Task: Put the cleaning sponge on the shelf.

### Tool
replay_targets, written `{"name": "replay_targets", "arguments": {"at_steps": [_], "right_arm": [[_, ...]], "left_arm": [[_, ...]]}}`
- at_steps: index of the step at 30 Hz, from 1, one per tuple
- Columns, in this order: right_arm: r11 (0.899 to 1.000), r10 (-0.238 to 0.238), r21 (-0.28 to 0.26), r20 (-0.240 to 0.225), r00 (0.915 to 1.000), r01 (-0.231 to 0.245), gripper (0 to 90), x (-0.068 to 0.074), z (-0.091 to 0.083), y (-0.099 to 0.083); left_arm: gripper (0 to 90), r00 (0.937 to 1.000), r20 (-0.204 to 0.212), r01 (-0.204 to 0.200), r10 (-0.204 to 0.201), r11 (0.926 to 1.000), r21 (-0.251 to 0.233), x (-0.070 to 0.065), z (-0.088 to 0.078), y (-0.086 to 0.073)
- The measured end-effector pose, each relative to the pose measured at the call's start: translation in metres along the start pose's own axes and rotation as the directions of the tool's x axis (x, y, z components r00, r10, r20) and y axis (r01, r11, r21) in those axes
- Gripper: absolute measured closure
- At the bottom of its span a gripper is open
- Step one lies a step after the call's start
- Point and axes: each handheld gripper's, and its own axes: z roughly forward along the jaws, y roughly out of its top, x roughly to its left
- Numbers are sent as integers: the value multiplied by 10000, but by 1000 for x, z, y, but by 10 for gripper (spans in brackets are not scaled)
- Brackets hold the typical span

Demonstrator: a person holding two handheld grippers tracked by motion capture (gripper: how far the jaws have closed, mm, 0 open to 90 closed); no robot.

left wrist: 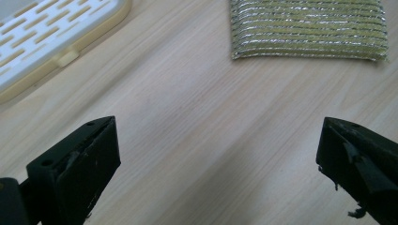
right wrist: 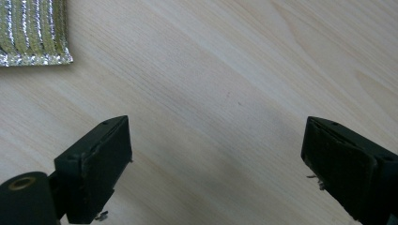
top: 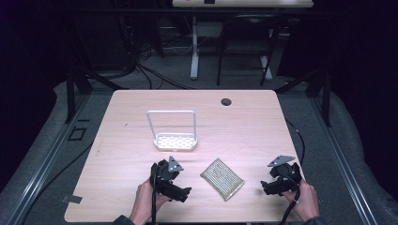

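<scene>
High view, ribbed metallic scouring pad [top: 222, 178], white perforated rack [top: 175, 140], woodgrain table [top: 244, 126]

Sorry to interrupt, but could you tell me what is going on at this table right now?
A person sits at a light wooden table with a black two-jaw gripper in each hand. The left gripper and the right gripper are both low over the wood with jaws open and empty. Between them lies a flat, glittery gold-and-silver scouring pad, untouched. Farther back stands a white perforated plastic rack with a tall wire handle.
</scene>
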Motion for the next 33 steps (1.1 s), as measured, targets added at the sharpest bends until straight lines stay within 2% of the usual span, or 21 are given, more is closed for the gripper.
{"name": "replay_targets", "arguments": {"at_steps": [2, 4, 7, 9, 15, 19, 24, 30, 33], "right_arm": [[10000, -98, 7, 41, 9999, 98, 82, 2, 0, 0], [9998, -173, 20, 62, 9998, 173, 83, 2, 0, 0], [9998, -176, 48, 66, 9998, 176, 83, 1, 0, 1], [9998, -186, -28, 75, 9998, 186, 84, 1, -1, 0], [9999, -114, 41, -37, 9999, 114, 84, 1, 0, 0], [9999, -76, -104, 20, 10000, 76, 84, 2, -3, -2], [9999, 87, -94, 65, 9999, -87, 84, 0, -4, -2], [9992, 373, -150, 141, 9992, -371, 84, 2, -11, -8], [9991, 339, -279, 310, 9989, -330, 90, 3, -14, -12]], "left_arm": [[0, 9999, 148, -2, 3, 10000, -54, -3, 4, 5], [0, 9989, 463, 29, -26, 10000, -63, -9, 12, 12], [0, 9977, 636, -242, 237, 9997, 72, -19, 25, 21], [0, 9971, 730, -237, 235, 9997, 19, -22, 29, 25], [0, 9953, 961, -94, 99, 9999, -50, -22, 40, 37], [0, 9926, 1214, -12, 15, 10000, -32, -22, 47, 43], [1, 9871, 1594, -163, 144, 9998, 103, -25, 56, 49], [0, 9831, 1796, -388, 344, 9990, 215, -28, 66, 58], [1, 9802, 1928, -513, 445, 9982, 307, -27, 70, 63]]}}
